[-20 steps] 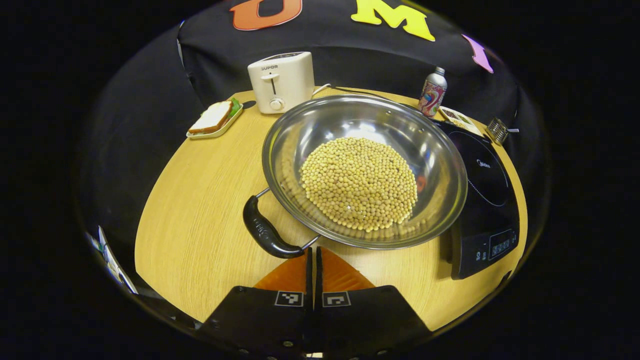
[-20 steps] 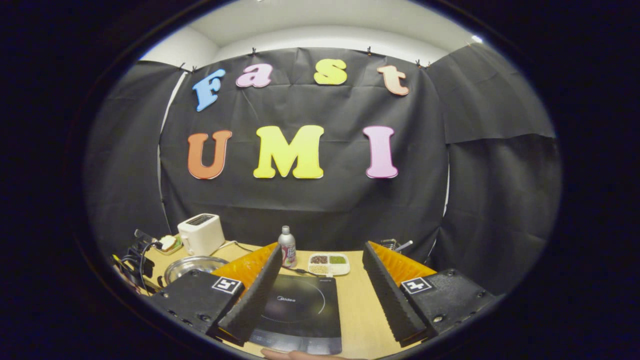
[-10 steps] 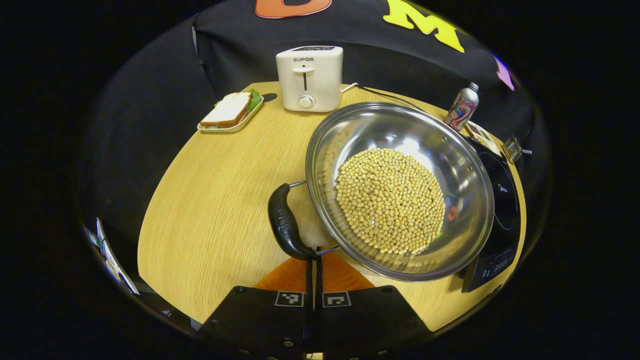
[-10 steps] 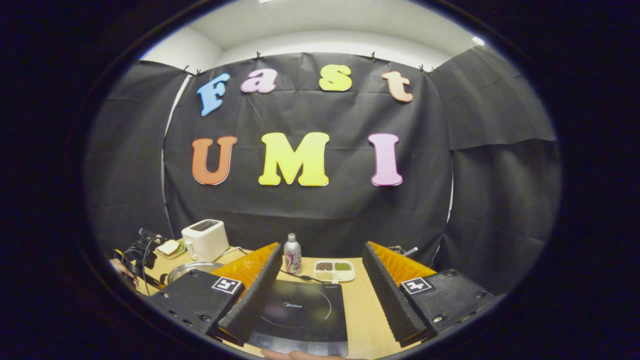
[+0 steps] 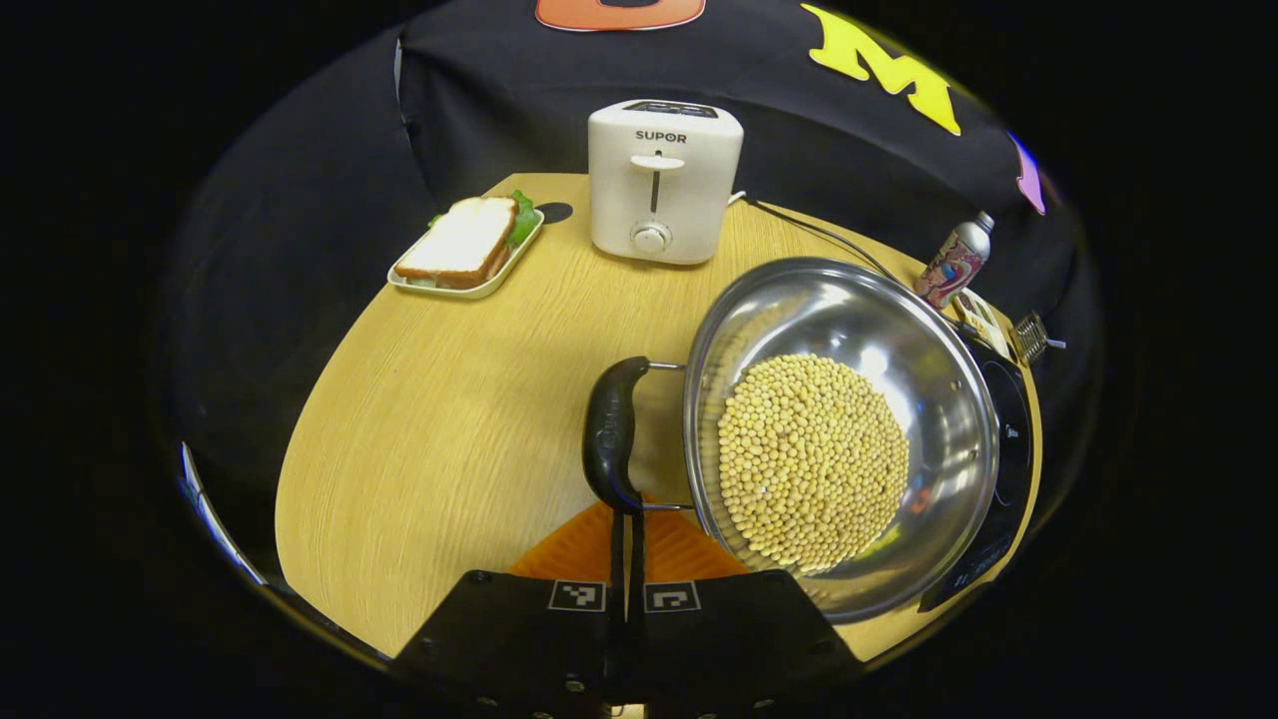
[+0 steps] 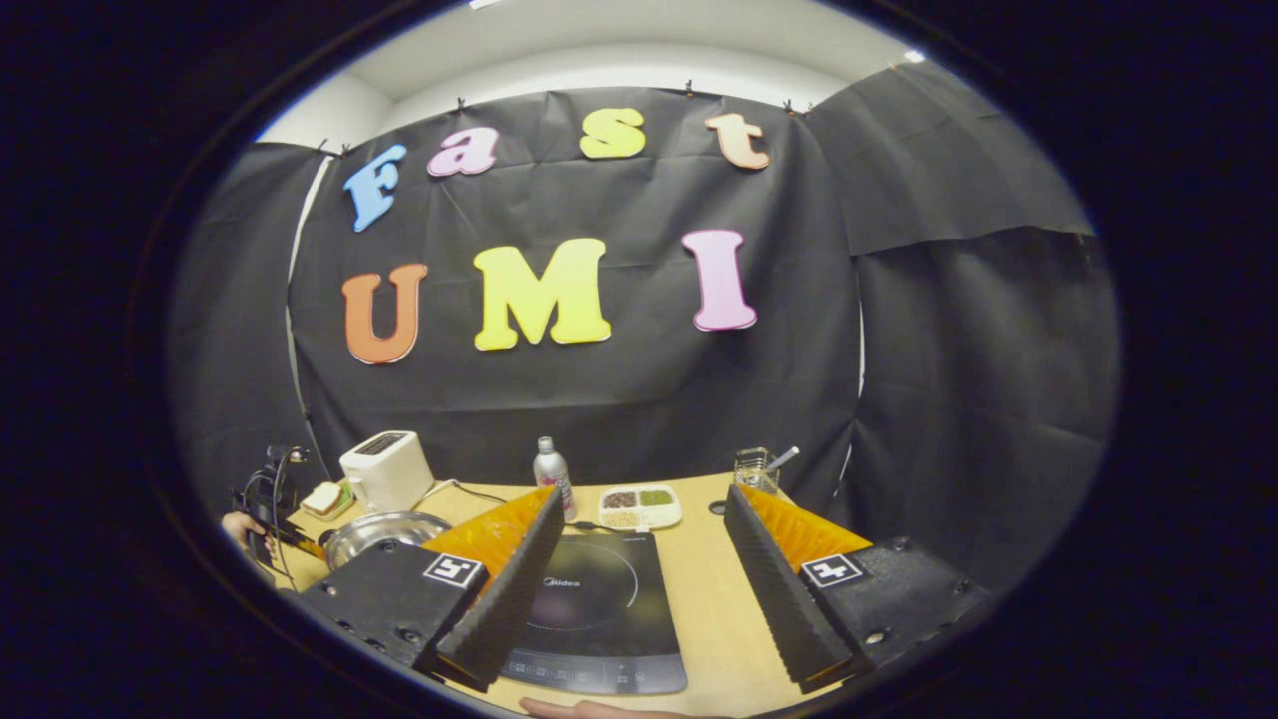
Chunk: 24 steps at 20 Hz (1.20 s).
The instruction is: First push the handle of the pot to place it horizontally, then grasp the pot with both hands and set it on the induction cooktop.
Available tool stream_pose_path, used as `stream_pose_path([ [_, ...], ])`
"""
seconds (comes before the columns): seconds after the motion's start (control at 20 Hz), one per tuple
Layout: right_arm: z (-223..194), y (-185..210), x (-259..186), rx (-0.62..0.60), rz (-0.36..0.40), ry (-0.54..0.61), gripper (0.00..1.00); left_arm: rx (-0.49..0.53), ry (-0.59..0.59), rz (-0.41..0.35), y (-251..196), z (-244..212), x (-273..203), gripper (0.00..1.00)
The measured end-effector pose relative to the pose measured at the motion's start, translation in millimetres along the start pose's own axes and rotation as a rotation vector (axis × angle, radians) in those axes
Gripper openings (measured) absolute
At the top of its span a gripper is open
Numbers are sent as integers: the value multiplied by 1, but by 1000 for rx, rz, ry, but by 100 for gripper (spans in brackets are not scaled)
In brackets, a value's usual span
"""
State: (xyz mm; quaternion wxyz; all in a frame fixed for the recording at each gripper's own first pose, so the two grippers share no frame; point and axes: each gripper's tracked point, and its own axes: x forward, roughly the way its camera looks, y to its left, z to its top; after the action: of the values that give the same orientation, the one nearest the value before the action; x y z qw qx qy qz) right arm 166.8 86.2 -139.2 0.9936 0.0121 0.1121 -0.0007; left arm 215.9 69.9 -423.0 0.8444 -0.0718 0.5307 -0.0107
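A: OK, item 1, pot (image 5: pixel 844 439). Location?

B: On table (image 5: pixel 439 419), steel, full of pale beans. Its right rim is at or over the induction cooktop (image 5: pixel 1003 449) edge; can't tell which. Handle (image 5: pixel 611 434) is on the pot's left side, long axis running away from the camera in left gripper view.

A: Left gripper (image 5: pixel 627 519)?

B: Fingers pressed together, nothing between them. Tips touch the handle's near end, so contact is a push, not a grip. Pot lies ahead and to the right of it.

A: Right gripper (image 6: pixel 639 559)?

B: Jaws wide, holding nothing, hovering over cooktop (image 6: pixel 599 609); pot (image 6: pixel 384 534) well off to its left. Left gripper is much the nearer.

A: Room?

B: Open table left of handle. Toaster (image 5: pixel 664 180) and sandwich tray (image 5: pixel 469 245) farther back, apart from pot. Bottle (image 5: pixel 956 262) near the pot's far-right rim. Judgement: push step nearly done; two-gripper lift not yet begun.
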Motion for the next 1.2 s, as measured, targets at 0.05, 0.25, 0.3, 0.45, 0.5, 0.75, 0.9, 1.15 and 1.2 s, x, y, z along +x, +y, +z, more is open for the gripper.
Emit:
stream_pose_path([
  [0.05,-5,1,3,6,-1,17,99,0,-11,6,3,5,5,11],
  [0.25,-22,15,11,19,17,76,99,17,-31,60,18,19,13,0],
  [0.3,-26,17,15,12,12,84,96,17,-24,58,18,18,12,0],
  [0.45,-44,34,26,1,17,120,94,36,-49,80,28,21,4,0],
  [0.5,-52,40,30,0,22,137,94,33,-62,69,27,23,-1,1],
  [0.75,-94,81,53,-16,61,229,94,31,-128,-5,18,27,-29,57],
  [0.9,-121,103,65,-30,81,293,98,61,-175,-55,7,31,-38,83],
  [1.15,-157,139,86,-70,129,382,94,70,-197,-69,1,38,-42,94],
  [1.2,-162,148,91,-73,135,394,94,59,-196,-76,-1,40,-41,94],
])
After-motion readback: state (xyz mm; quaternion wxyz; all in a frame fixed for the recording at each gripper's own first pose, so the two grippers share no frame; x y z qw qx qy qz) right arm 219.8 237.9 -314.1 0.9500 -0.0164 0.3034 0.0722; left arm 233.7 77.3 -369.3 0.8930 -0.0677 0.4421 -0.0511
